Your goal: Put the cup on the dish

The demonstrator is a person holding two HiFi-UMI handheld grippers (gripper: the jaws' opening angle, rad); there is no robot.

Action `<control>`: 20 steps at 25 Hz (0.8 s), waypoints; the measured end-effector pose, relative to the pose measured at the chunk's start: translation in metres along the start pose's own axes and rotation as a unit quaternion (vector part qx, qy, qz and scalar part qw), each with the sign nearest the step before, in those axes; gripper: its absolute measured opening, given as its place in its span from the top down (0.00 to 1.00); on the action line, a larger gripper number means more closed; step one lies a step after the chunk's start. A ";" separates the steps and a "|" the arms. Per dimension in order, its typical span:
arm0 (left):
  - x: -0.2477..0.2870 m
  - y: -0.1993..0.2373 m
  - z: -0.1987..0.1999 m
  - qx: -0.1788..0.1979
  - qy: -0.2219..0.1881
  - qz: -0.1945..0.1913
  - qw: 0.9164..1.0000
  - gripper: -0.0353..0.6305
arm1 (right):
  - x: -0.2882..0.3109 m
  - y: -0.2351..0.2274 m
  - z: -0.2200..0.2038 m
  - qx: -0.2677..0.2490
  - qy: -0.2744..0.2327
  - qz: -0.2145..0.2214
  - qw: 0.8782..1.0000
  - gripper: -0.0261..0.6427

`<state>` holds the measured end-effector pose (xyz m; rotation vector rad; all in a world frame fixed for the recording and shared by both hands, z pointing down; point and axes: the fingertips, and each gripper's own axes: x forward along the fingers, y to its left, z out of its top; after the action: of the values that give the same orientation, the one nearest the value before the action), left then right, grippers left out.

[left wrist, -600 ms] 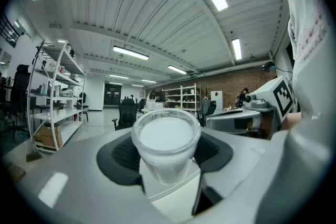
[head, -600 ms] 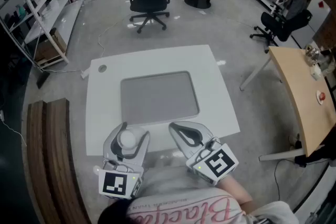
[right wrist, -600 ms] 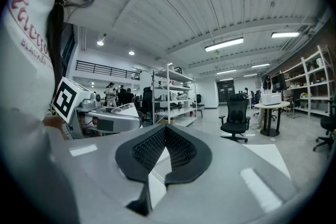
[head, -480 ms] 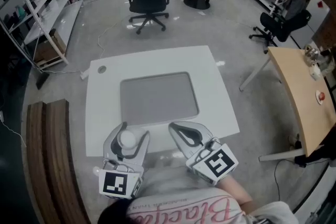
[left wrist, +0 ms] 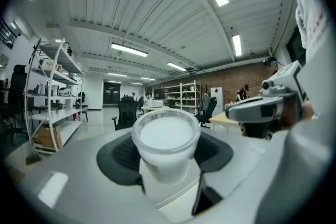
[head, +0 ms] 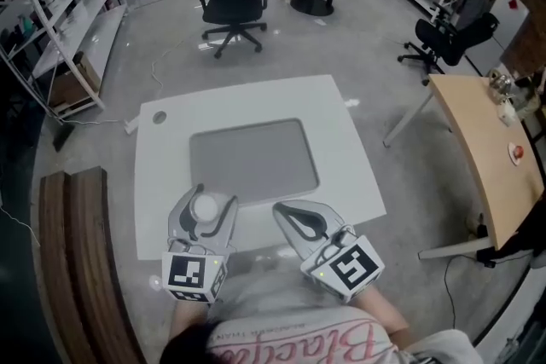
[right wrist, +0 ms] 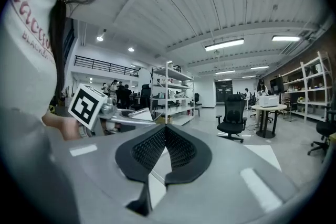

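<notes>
Watching the person's hands, I see little change in the last half second. The left gripper (head: 213, 199) has eased a touch forward over the near edge of the white table (head: 341, 149), towards the near-left corner of the grey mat (head: 252, 159). Its jaws still pinch the cup (head: 205, 207) by its sides, so the grip has not altered. The cup is a pale, translucent one with a white inside, and its mouth faces back along the gripper. It sits between the pads just short of the mat, and I cannot tell whether it clears the table or touches it.

The right gripper (head: 281, 210) has stayed where it was, near the middle of the table's near edge. Its jaws are pressed together on nothing.

My reading is that the carry has only just begun. I can see no dish on the table, on the mat or in either gripper view, so the drop-off point cannot be judged yet.
</notes>
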<state>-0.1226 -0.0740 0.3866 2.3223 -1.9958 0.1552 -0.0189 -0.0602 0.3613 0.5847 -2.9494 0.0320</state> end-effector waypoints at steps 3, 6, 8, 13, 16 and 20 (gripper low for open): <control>0.032 0.011 -0.019 0.008 0.011 0.000 1.000 0.56 | -0.003 -0.002 0.000 0.015 -0.010 -0.007 1.000 0.96; 0.065 0.018 -0.035 0.020 0.017 -0.006 1.000 0.56 | -0.007 -0.007 -0.005 0.023 -0.001 -0.017 1.000 0.96; 0.087 0.020 -0.049 0.028 0.026 -0.013 0.999 0.56 | -0.010 -0.010 -0.009 0.021 0.012 -0.024 0.999 0.96; 0.141 0.019 -0.091 0.011 0.050 -0.041 0.998 0.56 | -0.012 -0.019 -0.008 0.022 0.015 -0.038 0.999 0.96; 0.166 0.014 -0.111 -0.001 0.066 -0.055 0.996 0.56 | -0.010 -0.022 -0.009 0.021 0.023 -0.042 0.999 0.96; 0.193 0.003 -0.135 -0.005 0.100 -0.071 0.992 0.56 | -0.009 -0.022 -0.012 0.024 0.033 -0.046 0.998 0.96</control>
<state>-0.1008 -0.2475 0.5447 2.3278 -1.7289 0.3529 -0.0004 -0.0769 0.3721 0.7120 -2.8611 0.1108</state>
